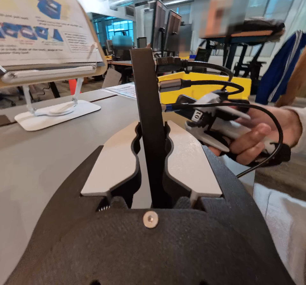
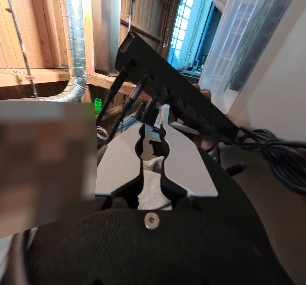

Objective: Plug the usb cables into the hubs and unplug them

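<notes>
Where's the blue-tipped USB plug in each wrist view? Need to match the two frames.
Left wrist view: blue-tipped USB plug sits right of centre, lowest of three plugs on the right side of the upright black hub.
Right wrist view: it appears centre, just above the right gripper, third plug along the tilted hub.
Shared landmark: the silver-shelled plug next to it.

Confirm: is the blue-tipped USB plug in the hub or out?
In. The blue-tipped plug is seated in the black hub, below two other plugged cables; the left hand-held gripper clamps the hub upright.
</notes>
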Available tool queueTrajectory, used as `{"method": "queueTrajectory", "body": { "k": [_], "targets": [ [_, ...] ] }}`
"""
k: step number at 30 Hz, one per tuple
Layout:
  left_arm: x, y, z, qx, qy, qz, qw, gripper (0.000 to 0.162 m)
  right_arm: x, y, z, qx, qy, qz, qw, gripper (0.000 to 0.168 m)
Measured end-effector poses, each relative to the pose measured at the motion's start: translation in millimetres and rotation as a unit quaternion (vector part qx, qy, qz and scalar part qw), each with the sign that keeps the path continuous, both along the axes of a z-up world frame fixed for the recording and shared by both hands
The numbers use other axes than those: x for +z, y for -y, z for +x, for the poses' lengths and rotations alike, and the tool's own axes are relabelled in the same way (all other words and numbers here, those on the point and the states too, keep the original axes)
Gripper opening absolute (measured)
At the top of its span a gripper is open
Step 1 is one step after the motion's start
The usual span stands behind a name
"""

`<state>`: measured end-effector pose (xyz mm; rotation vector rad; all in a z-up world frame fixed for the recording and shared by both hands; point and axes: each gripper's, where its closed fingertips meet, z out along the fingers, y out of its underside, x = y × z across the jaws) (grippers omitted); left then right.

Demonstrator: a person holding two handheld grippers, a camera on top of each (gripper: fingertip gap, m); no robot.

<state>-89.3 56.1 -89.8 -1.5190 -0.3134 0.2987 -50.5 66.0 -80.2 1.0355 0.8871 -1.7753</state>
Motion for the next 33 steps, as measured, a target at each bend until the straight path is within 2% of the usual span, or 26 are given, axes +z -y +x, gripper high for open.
{"method": "queueTrajectory", "body": {
  "k": [7,12,15,19,26,33],
  "targets": [
    [-9.1,27.5,-41.5,0.075,0.154,0.073,0.983,0.027,-34.9,-18.4,-21.4,-0.087,-0.006,0.136,0.987,0.019],
    [-18.9,39.5,-56.2,0.111,0.205,0.092,0.968,0.028,-41.4,-43.8,-37.2,-0.180,-0.031,0.208,0.961,0.019],
    [-19.7,42.1,-58.7,0.120,0.211,0.096,0.965,0.027,-32.9,-55.9,-41.9,-0.232,-0.077,0.252,0.936,0.019],
    [-20.2,43.0,-59.2,0.123,0.212,0.097,0.965,0.027,-11.8,-62.9,-42.3,-0.297,-0.165,0.308,0.889,0.022],
    [-19.0,41.9,-57.1,0.121,0.202,0.092,0.968,0.027,6.6,-35.8,-28.4,-0.303,-0.302,0.387,0.817,0.020],
    [-15.0,37.1,-51.0,0.114,0.165,0.075,0.977,0.028,8.2,-37.8,-27.6,-0.311,-0.301,0.378,0.818,0.026]
  ]
}}
